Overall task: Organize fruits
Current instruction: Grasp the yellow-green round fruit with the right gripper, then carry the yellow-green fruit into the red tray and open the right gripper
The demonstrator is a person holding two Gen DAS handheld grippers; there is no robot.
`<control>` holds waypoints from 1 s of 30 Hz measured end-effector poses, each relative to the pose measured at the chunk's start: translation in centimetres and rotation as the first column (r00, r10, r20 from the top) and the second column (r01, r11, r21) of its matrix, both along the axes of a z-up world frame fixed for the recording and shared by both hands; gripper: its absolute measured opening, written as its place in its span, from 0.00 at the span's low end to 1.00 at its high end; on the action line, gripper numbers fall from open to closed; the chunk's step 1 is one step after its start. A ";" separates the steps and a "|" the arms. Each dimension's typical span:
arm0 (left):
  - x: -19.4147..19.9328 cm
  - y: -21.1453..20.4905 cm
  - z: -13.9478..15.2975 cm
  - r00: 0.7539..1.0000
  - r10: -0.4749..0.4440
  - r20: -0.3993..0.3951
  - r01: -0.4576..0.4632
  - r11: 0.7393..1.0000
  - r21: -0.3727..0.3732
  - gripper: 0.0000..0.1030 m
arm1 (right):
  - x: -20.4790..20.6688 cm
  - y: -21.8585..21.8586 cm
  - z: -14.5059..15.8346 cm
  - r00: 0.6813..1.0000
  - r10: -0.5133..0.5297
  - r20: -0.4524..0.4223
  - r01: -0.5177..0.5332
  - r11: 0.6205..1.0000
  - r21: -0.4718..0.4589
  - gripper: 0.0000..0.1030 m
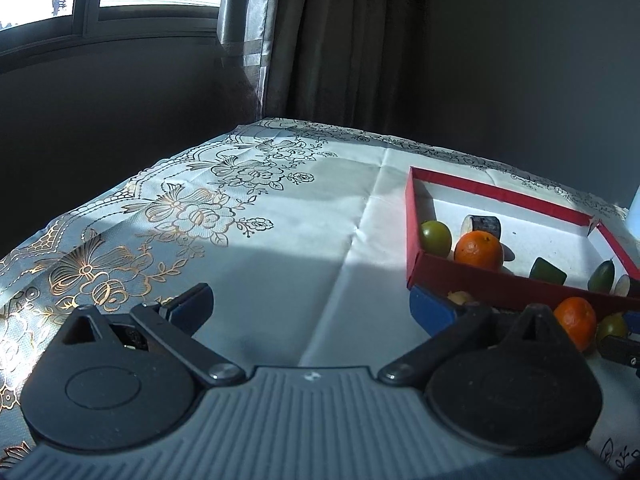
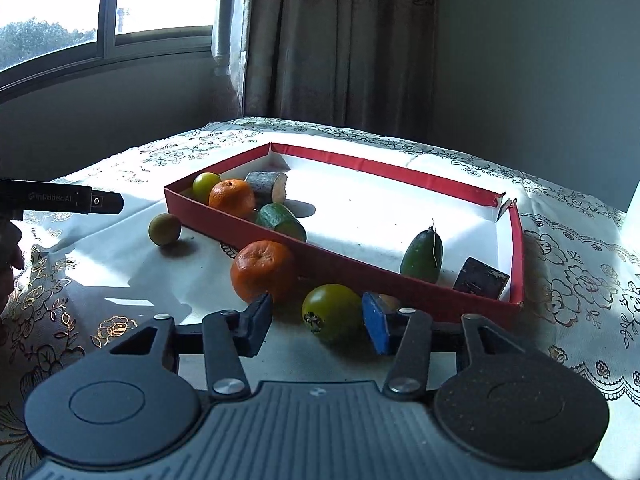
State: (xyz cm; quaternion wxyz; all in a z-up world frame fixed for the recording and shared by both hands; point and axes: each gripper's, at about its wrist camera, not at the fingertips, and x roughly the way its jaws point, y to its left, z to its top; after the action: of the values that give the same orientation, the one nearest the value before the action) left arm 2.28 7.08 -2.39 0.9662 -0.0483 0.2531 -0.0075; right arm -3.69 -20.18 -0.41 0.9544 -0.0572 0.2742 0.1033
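Sunlit floral tablecloth (image 2: 120,272) by window: left gripper (image 1: 310,306) jaws wide apart, empty; orange (image 2: 262,270) just ahead of right gripper (image 2: 318,320)'s left finger, green fruit (image 2: 332,312) betw. its half-closed jaws, pads not visibly pressing, just short of red tray (image 2: 280,236) — looks small, firm, smooth, prob. rolls, so pinch across its widest middle.

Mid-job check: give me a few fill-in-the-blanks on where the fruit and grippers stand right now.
1. The green fruit between the right gripper's fingers lies ___ the red box.
2. The box holds ___ orange; another orange sits outside it.
3. The left gripper is open and holds ___.
Missing: outside; one; nothing.
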 end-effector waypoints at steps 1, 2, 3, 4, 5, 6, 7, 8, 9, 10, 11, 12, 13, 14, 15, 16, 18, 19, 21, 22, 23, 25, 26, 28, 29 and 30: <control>0.0 0.0 0.0 1.000 -0.001 -0.002 0.001 1.000 0.000 1.00 | 0.0 0.1 0.0 1.000 0.001 0.000 -0.001 1.000 -0.009 0.47; 0.0 0.0 0.0 1.000 0.000 -0.003 0.000 1.000 -0.001 1.00 | 0.1 0.3 0.0 1.000 0.002 0.000 -0.002 1.000 -0.023 0.47; 0.0 0.0 -0.1 1.000 0.000 -0.004 0.000 1.000 -0.001 1.00 | 0.1 0.5 0.0 1.000 0.001 0.001 -0.001 0.999 -0.038 0.47; 0.0 0.0 -0.1 1.000 0.001 -0.004 -0.001 1.000 -0.002 1.00 | 0.1 0.7 -0.1 1.000 0.001 0.001 -0.001 0.999 -0.050 0.47; 0.0 0.1 -0.1 1.000 0.002 -0.004 -0.002 1.000 -0.003 1.00 | 0.2 1.0 -0.1 1.000 0.001 0.003 -0.001 0.997 -0.072 0.47; 0.0 0.1 -0.1 1.000 0.003 -0.004 -0.003 1.000 -0.004 1.00 | 0.2 1.2 -0.2 1.000 0.001 0.005 0.000 0.996 -0.093 0.47; 0.0 0.1 -0.1 1.000 0.004 -0.004 -0.004 1.000 -0.005 1.00 | 0.1 1.5 -0.2 1.000 -0.002 0.008 0.003 0.994 -0.113 0.45; 0.0 0.1 -0.1 1.000 0.005 -0.004 -0.005 1.000 -0.006 1.00 | 0.1 1.7 -0.3 1.000 -0.009 0.013 0.011 0.991 -0.136 0.43; 0.1 0.1 -0.1 1.000 0.005 -0.005 -0.005 1.000 -0.006 1.00 | 0.2 1.8 -0.3 1.000 -0.020 0.019 0.022 0.988 -0.154 0.37; 0.0 0.1 -0.1 1.000 0.005 -0.005 -0.005 1.000 -0.006 1.00 | 0.2 1.9 -0.3 0.999 -0.024 0.022 0.027 0.986 -0.165 0.33; 0.1 0.1 -0.1 1.000 0.005 -0.005 -0.005 1.000 -0.007 1.00 | 0.2 1.9 -0.4 0.999 -0.027 0.024 0.030 0.985 -0.172 0.32; 0.0 0.1 -0.1 1.000 0.005 -0.005 -0.005 1.000 -0.007 1.00 | 0.1 1.8 -0.4 0.999 -0.027 0.024 0.031 0.985 -0.170 0.32; 0.0 0.1 -0.1 1.000 0.005 -0.005 -0.005 1.000 -0.008 1.00 | 0.1 1.8 -0.4 0.999 -0.028 0.025 0.032 0.985 -0.168 0.32; 0.0 0.1 -0.1 1.000 0.006 -0.006 -0.006 1.000 -0.009 1.00 | 0.1 1.8 -0.4 0.999 -0.029 0.027 0.033 0.985 -0.167 0.32; 0.1 0.1 -0.1 1.000 0.005 -0.006 -0.005 1.000 -0.012 1.00 | 0.1 1.7 -0.4 0.999 -0.030 0.028 0.035 0.986 -0.164 0.32; 0.1 0.1 -0.1 1.000 0.007 -0.007 -0.007 1.000 -0.013 1.00 | 0.1 1.7 -0.4 0.999 -0.032 0.029 0.036 0.986 -0.162 0.31; 0.1 0.2 -0.1 1.000 0.007 -0.008 -0.007 1.000 -0.015 1.00 | 0.0 1.6 -0.3 0.999 -0.039 0.036 0.044 0.987 -0.153 0.31; 0.1 0.2 -0.1 1.000 0.008 -0.008 -0.008 1.000 -0.015 1.00 | -0.1 1.5 -0.2 0.998 -0.041 0.040 0.047 0.988 -0.146 0.31; 0.1 0.2 -0.1 1.000 0.008 -0.009 -0.008 1.000 -0.015 1.00 | -0.3 1.2 0.1 0.998 -0.047 0.052 0.054 0.991 -0.126 0.31; 0.1 0.2 -0.2 1.000 0.008 -0.009 -0.008 1.000 -0.015 1.00 | -0.4 1.1 0.3 0.997 -0.051 0.059 0.057 0.992 -0.115 0.31; 0.1 0.2 -0.1 1.000 0.007 -0.009 -0.007 1.000 -0.014 1.00 | -0.6 0.9 0.6 0.996 -0.054 0.069 0.060 0.993 -0.098 0.31; 0.1 0.2 -0.2 1.000 0.007 -0.010 -0.007 1.000 -0.014 1.00 | -0.9 0.7 1.2 0.994 -0.056 0.090 0.063 0.995 -0.076 0.31; 0.1 0.2 -0.2 1.000 0.007 -0.010 -0.007 1.000 -0.014 1.00 | -0.9 0.5 1.8 0.992 -0.059 0.111 0.067 0.996 -0.062 0.31; 0.1 0.2 -0.2 1.000 0.007 -0.010 -0.008 1.000 -0.014 1.00 | -0.9 0.4 2.6 0.988 -0.062 0.139 0.069 0.996 -0.048 0.31; 0.1 0.2 -0.2 1.000 0.007 -0.009 -0.008 1.000 -0.014 1.00 | -0.7 0.4 3.1 0.984 -0.067 0.162 0.076 0.996 -0.046 0.31; 0.1 0.2 -0.2 1.000 0.008 -0.009 -0.008 1.000 -0.013 1.00 | -0.5 0.4 3.5 0.982 -0.071 0.176 0.080 0.996 -0.043 0.31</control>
State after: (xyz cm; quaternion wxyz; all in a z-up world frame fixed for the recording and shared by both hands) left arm 2.37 7.25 -2.60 0.9648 -0.0557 0.2571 -0.0052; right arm -4.20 -19.82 3.10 0.9762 -0.0794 0.1943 0.0546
